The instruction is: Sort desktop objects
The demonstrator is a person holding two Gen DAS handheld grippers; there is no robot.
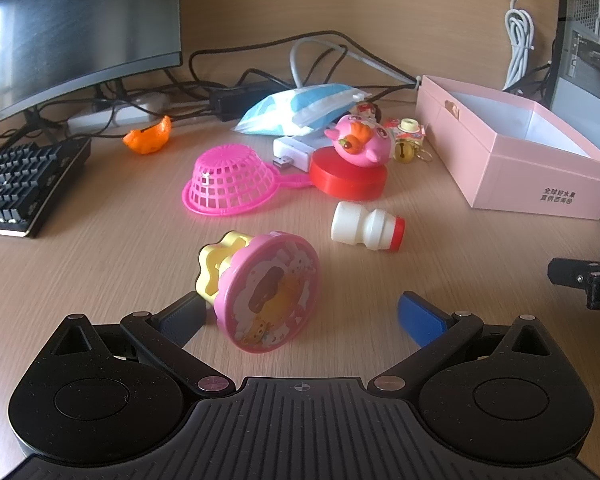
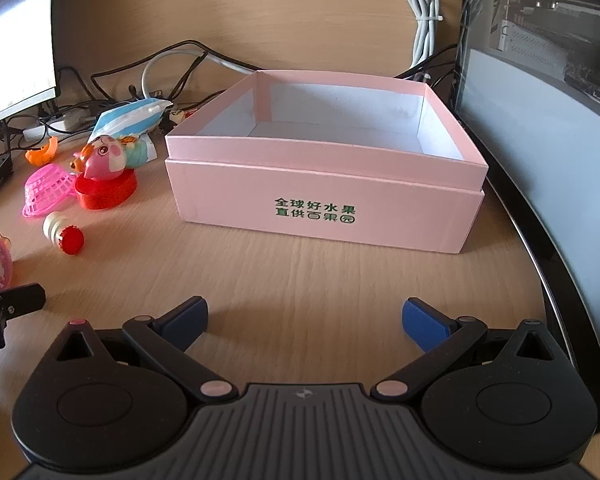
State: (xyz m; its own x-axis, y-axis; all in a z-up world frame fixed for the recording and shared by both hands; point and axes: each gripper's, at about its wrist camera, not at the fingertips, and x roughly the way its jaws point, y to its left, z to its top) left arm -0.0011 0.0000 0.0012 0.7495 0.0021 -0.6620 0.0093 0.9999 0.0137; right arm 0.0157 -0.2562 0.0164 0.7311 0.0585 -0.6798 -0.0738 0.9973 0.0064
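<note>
While your left gripper gapes wide around the pink-and-yellow toy, your right gripper — equally wide — faces the pink box.

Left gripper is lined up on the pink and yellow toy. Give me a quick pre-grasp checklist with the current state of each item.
1. Left gripper jaws open: ok.
2. Pink and yellow toy between the jaws: ok, though off centre, close to the left finger.
3. Toy settled: cannot tell; it lies tilted on its side.
4. Small white bottle clear of the closing path: ok, it lies beyond the toy.
5. Pink box open with room inside: ok.
6. Right gripper open, holding nothing: ok.
</note>
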